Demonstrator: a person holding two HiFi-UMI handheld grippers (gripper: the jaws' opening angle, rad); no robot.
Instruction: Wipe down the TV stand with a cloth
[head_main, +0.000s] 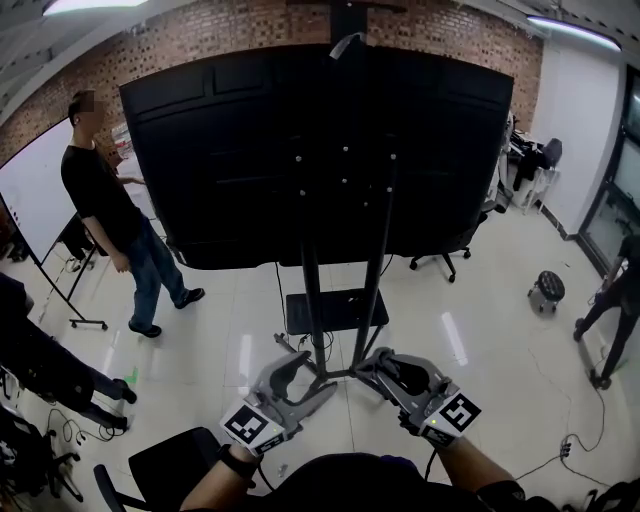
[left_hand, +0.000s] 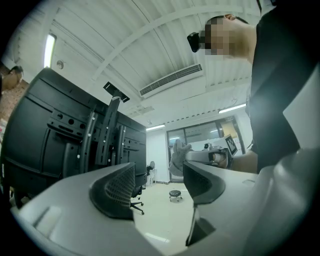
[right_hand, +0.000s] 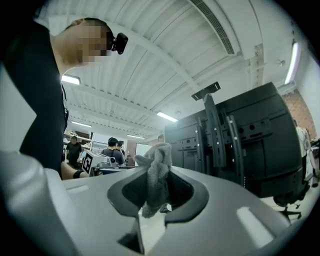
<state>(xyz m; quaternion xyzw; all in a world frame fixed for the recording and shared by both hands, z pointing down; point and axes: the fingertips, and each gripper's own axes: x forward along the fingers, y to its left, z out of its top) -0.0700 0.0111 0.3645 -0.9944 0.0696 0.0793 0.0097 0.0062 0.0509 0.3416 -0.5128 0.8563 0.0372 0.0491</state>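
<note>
L gripper (head_main: 303, 382) and R gripper (head_main: 388, 370) are held low, either side of the foot of the TV stand (head_main: 312, 290); we cannot tell contact from the head view.

L gripper view: jaws apart, nothing betw. them.

R gripper view: jaws pinch a grey cloth (right_hand: 156, 175), its top sticking up above them.

We cannot make out the cloth in the head view. The L gripper view shows it in the R gripper, off the stand.

The head view adds a base shelf (head_main: 335, 310) and a bystander (head_main: 105, 205) at left.

Fuzzy grey cloth (right_hand: 157, 172); matt black metal TV stand (head_main: 312, 300); glossy, smooth pale tiled floor (head_main: 480, 320).
</note>
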